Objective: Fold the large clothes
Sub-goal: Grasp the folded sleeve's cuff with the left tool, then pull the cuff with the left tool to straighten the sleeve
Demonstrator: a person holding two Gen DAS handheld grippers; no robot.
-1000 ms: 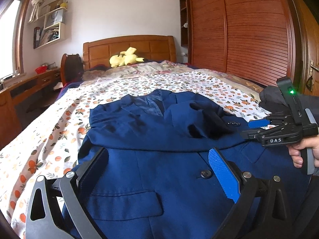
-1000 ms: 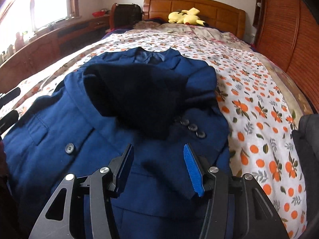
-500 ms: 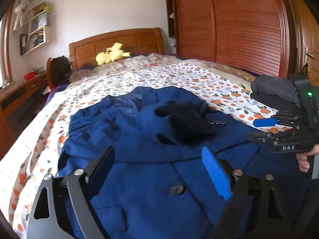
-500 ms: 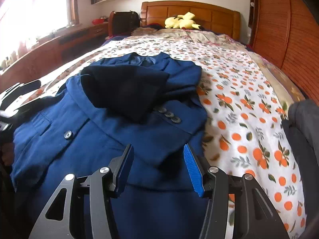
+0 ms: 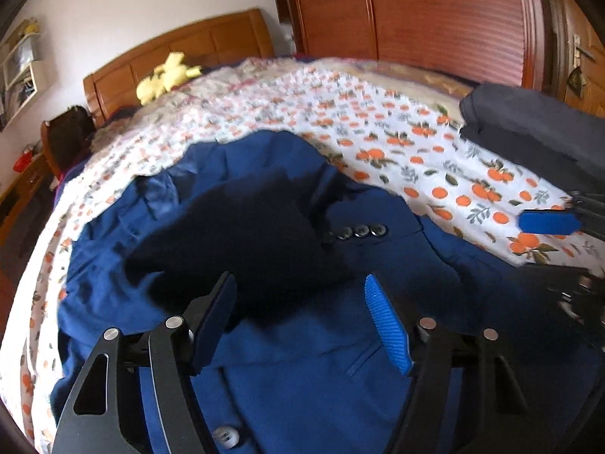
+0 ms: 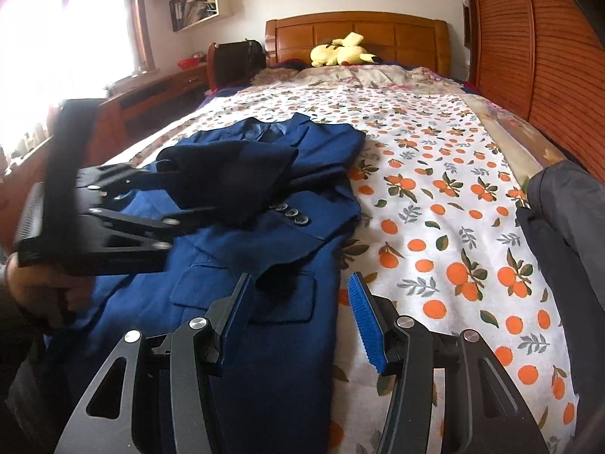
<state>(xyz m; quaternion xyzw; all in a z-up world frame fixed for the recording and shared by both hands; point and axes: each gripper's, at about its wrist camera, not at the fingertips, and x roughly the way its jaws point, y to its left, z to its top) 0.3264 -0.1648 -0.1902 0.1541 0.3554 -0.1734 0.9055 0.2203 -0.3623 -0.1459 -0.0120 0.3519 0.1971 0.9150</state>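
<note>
With the left gripper (image 5: 300, 321) closing on nothing and the right gripper (image 6: 298, 317) apart and empty above the jacket (image 6: 264, 249), a shallow pinch may slip and undo the folded sleeve (image 6: 234, 178).

The left hand-held gripper (image 5: 300, 321) hovered over a blue jacket (image 5: 295, 374) spread on the bed (image 5: 378, 121), its jaws closing with nothing between the pads. A dark sleeve (image 5: 242, 249) lay folded across the jacket. The right hand-held gripper (image 5: 548, 244) showed at the right edge, over the orange-print sheet.
</note>
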